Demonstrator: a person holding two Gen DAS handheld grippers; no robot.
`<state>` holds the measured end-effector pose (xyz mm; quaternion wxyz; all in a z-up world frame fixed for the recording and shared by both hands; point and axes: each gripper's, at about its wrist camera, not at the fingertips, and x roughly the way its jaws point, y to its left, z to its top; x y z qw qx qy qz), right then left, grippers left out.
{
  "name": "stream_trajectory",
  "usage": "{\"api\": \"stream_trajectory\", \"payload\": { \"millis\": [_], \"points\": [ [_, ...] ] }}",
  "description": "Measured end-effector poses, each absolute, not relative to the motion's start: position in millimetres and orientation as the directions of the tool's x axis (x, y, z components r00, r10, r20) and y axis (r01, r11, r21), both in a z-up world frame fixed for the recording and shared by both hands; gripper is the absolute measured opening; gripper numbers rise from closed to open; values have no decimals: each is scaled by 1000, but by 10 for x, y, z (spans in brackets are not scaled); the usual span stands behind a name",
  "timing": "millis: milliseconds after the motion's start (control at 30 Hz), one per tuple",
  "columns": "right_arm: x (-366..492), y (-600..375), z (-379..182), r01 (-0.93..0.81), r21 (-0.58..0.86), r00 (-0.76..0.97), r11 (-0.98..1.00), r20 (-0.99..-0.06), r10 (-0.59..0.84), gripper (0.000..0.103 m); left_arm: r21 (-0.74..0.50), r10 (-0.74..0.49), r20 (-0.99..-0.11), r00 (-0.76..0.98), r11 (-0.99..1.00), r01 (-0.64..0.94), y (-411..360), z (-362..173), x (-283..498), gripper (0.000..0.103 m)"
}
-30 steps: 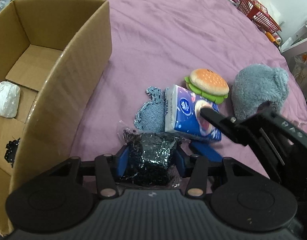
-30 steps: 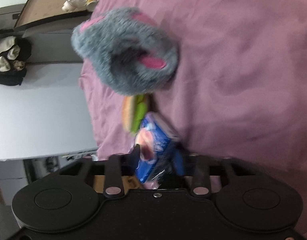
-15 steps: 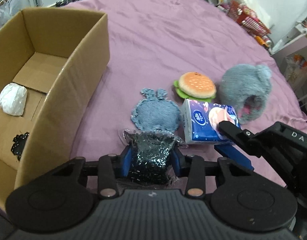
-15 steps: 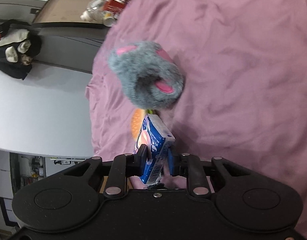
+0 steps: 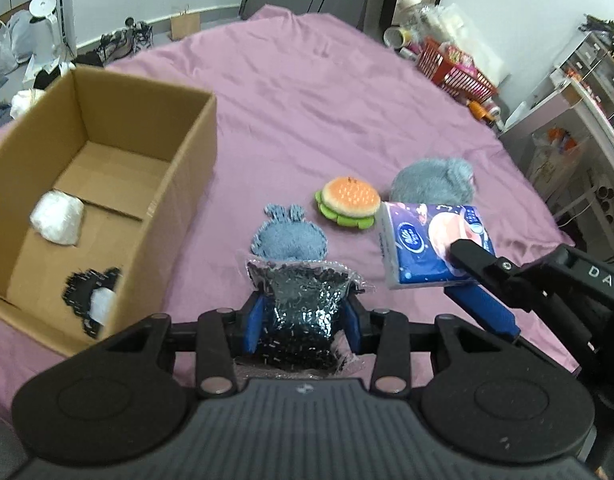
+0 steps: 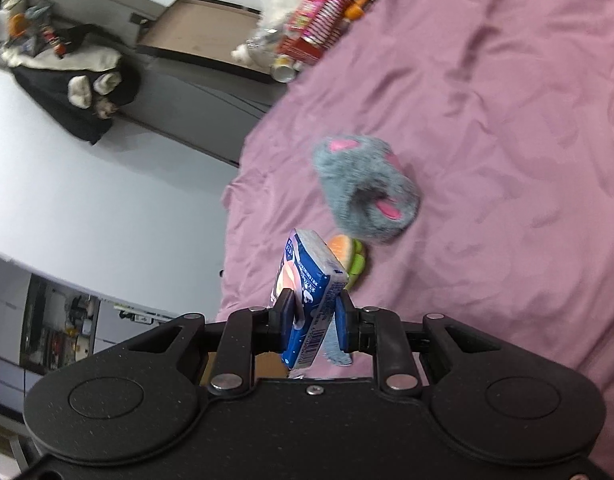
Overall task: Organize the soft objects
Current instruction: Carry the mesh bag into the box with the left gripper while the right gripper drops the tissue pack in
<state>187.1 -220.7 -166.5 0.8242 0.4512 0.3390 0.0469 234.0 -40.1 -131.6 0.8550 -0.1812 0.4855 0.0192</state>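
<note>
Your left hand-held gripper (image 5: 303, 320) is clenched on a black sequin pouch (image 5: 301, 304), held above the purple bed sheet (image 5: 327, 100). Your right hand-held gripper (image 6: 313, 320) grasps a blue tissue pack (image 6: 307, 280) in the air. The burger toy (image 5: 347, 200), grey plush slipper (image 5: 431, 178) and blue knitted piece (image 5: 289, 236) lie on the sheet, near the cardboard box (image 5: 179, 184).

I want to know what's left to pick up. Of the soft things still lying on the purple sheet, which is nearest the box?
The flat blue knitted piece. It lies closer to the box than the burger toy and the grey plush, which sit further right.
</note>
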Motion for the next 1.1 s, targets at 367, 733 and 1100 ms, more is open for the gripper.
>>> {"api": "stream_trajectory", "payload": {
  "millis": [367,733,1100],
  "points": [
    [1772,-1890,-1315,74,727,758,682,-486,435,22,-295,-113,-802,586,928,-225,71,-940,2141,40],
    [1721,-1430,-1086,-40,665,733,746,-488,474,22,-290,-76,-791,607,920,-263,645,-814,2003,40],
    [1731,-887,-1098,-107,592,695,798,-530,487,22,-289,-66,-808,585,910,-296,1081,-992,1991,41]
  ]
}}
